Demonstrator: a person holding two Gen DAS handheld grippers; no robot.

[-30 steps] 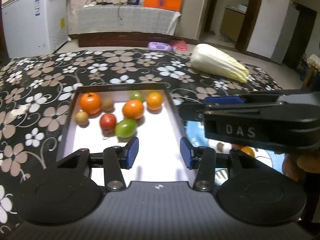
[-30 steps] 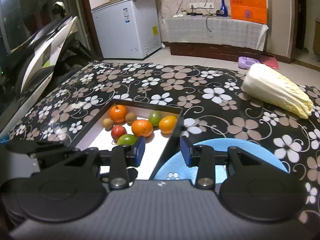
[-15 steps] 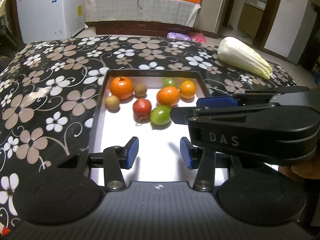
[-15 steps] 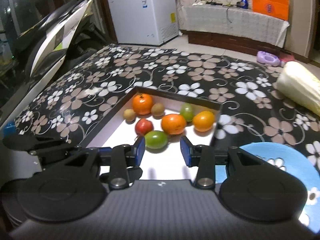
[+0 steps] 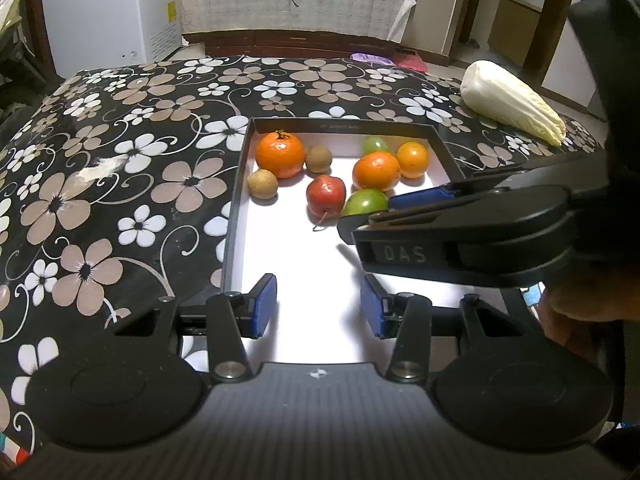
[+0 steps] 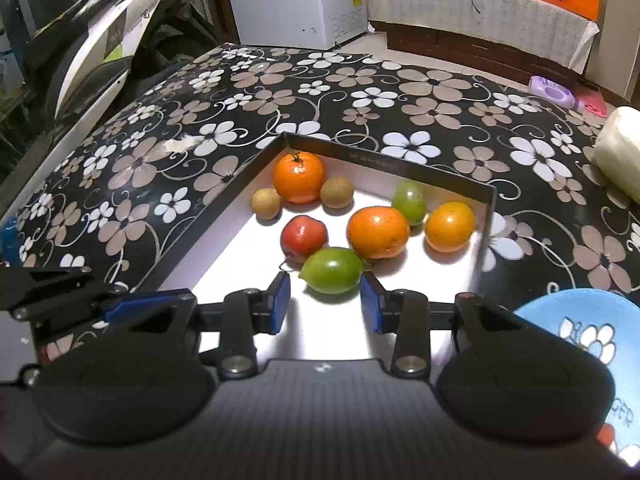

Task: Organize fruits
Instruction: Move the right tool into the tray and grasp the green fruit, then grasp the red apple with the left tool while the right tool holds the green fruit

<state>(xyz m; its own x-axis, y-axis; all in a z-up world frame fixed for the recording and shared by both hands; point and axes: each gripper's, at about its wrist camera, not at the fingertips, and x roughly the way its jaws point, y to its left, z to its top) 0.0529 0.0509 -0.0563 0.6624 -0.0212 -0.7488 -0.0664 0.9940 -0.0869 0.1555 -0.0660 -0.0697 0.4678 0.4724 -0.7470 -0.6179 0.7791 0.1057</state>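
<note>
A smooth, glossy green fruit (image 6: 331,271), oval with a pointed end, lies in the white-floored tray (image 6: 486,216) beside round oranges (image 6: 378,232). The right gripper (image 6: 325,302) frames it, spread apart; the left gripper (image 5: 318,305) is spread too.

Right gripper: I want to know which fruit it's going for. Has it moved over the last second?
Yes. The right gripper has advanced over the tray toward the green fruit, now just ahead of its open fingertips.

Ahead of the right jaws, one tray (image 6: 486,216) holds eight fruits: three orange ones (image 6: 298,177) (image 6: 378,233) (image 6: 449,227), two green ones (image 6: 331,270) (image 6: 409,201), one red one (image 6: 303,238) and two small brown ones (image 6: 266,203) (image 6: 336,192). Farther off lies one cabbage (image 5: 510,103); right of those jaws, one blue plate (image 6: 580,320).
</note>
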